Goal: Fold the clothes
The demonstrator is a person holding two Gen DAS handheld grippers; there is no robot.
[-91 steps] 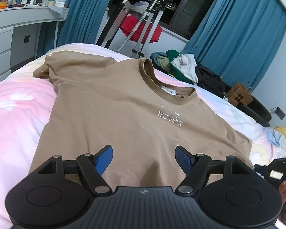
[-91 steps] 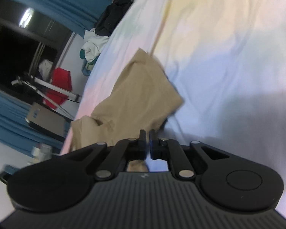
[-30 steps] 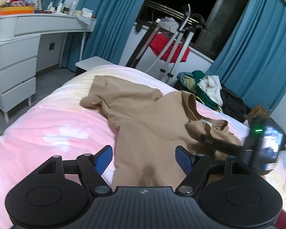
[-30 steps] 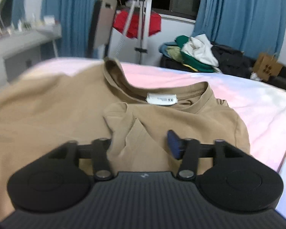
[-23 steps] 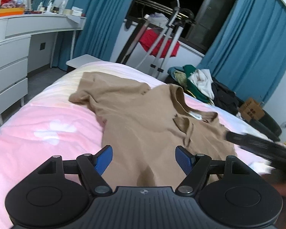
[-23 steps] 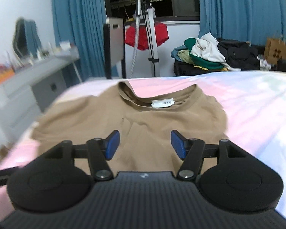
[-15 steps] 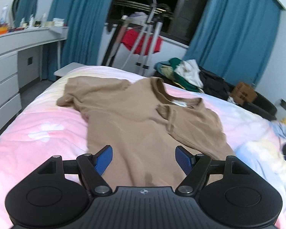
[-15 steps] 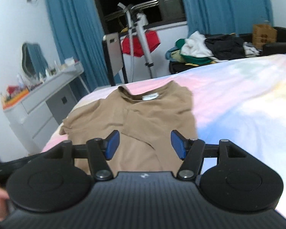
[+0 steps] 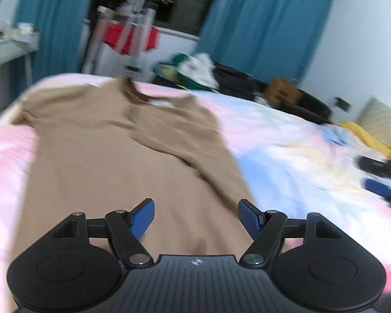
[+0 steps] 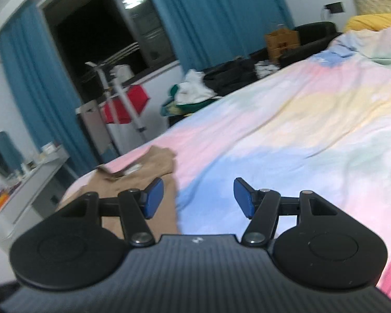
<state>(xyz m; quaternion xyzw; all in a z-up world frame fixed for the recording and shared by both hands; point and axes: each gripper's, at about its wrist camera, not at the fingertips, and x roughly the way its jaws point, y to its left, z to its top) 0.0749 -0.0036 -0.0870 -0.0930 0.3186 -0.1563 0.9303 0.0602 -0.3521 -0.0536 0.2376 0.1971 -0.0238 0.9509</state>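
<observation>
A tan T-shirt (image 9: 112, 156) lies on the pastel bedspread (image 9: 286, 140), collar away from me, its right sleeve folded over onto the chest. My left gripper (image 9: 196, 219) hovers open over the shirt's lower hem with nothing between its blue pads. In the right wrist view the tan T-shirt (image 10: 140, 180) sits at the lower left, and my right gripper (image 10: 198, 198) hangs open above the bedspread (image 10: 299, 135) just right of the shirt's edge, holding nothing. The right gripper (image 9: 385, 182) also shows at the far right of the left wrist view. Both views are motion-blurred.
A heap of clothes (image 9: 195, 73) and a cardboard box (image 9: 281, 88) lie beyond the bed's far side. A drying rack with a red garment (image 9: 130, 36) stands before blue curtains (image 9: 260, 26). A white dresser (image 10: 31, 182) is on the left; a yellow pillow (image 10: 372, 18) at the bed's head.
Both grippers have swung away to the right, the right one off the shirt and out over the bare bedspread. The folded-in sleeve stays on the chest. Both stay open.
</observation>
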